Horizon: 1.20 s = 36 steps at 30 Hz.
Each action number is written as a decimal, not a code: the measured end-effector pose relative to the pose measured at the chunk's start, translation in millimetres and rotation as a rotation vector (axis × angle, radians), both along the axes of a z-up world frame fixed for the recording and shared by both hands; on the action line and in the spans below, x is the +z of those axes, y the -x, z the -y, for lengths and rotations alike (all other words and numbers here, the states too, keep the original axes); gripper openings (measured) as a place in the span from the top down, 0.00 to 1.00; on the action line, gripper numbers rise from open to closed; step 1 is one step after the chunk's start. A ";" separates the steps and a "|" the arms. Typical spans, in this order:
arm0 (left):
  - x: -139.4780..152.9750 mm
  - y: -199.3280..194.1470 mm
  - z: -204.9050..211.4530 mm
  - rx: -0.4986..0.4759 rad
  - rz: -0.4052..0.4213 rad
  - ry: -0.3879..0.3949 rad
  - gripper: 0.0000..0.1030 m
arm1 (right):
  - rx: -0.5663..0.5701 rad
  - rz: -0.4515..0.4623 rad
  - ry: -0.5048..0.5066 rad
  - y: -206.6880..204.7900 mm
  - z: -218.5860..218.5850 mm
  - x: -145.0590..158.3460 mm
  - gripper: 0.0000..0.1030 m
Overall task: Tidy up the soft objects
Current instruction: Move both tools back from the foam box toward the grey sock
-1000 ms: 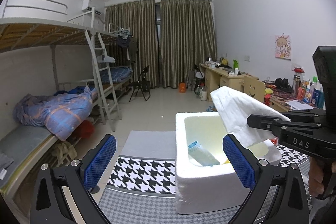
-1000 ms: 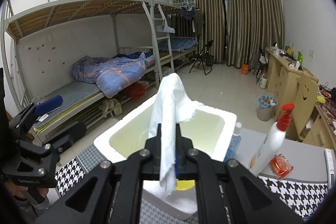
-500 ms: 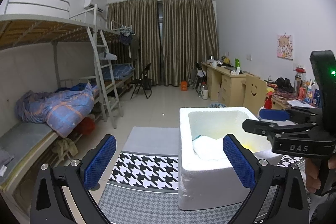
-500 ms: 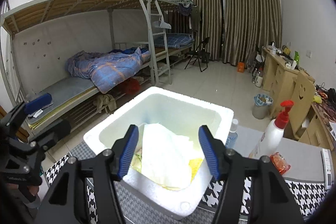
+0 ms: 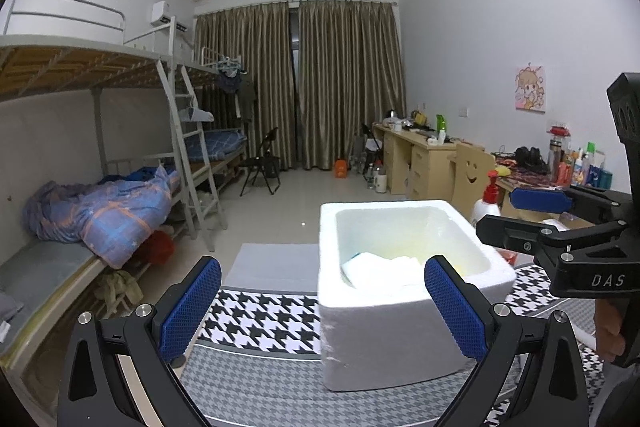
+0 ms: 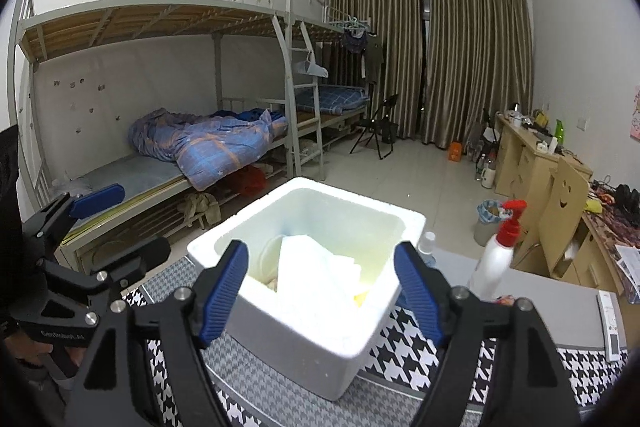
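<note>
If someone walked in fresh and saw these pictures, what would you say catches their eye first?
Probably the white foam box in the middle, sitting on the houndstooth mat, with a white cloth crumpled inside it. Next, both open claws framing it: the right claw just above the box and the left claw in front. The bunk bed with its blue blanket fills the left side.

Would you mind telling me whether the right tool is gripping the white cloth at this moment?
No, the right tool is open and empty, and the white cloth lies inside the foam box.
</note>
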State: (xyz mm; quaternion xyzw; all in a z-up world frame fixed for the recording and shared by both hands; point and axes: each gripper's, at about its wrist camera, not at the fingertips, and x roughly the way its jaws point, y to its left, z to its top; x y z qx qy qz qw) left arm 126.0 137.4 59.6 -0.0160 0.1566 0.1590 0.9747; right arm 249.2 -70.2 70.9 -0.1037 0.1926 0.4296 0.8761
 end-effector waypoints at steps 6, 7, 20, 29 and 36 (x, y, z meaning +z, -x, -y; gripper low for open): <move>2.6 10.7 7.8 -0.031 0.006 0.007 0.01 | -0.013 0.018 -0.018 8.9 14.5 1.7 0.21; 3.0 12.4 9.0 -0.029 0.006 0.005 0.01 | -0.015 0.021 -0.022 9.4 15.8 2.3 0.19; 2.1 27.0 27.5 -0.051 -0.001 0.000 0.01 | -0.015 0.021 -0.047 21.4 35.5 -5.4 0.17; -1.3 37.7 39.3 -0.023 0.029 -0.021 0.01 | -0.050 0.014 -0.061 27.8 53.6 -15.9 0.16; -10.4 40.2 51.5 -0.036 0.022 -0.011 0.01 | -0.065 -0.002 -0.082 37.6 70.5 -24.9 0.14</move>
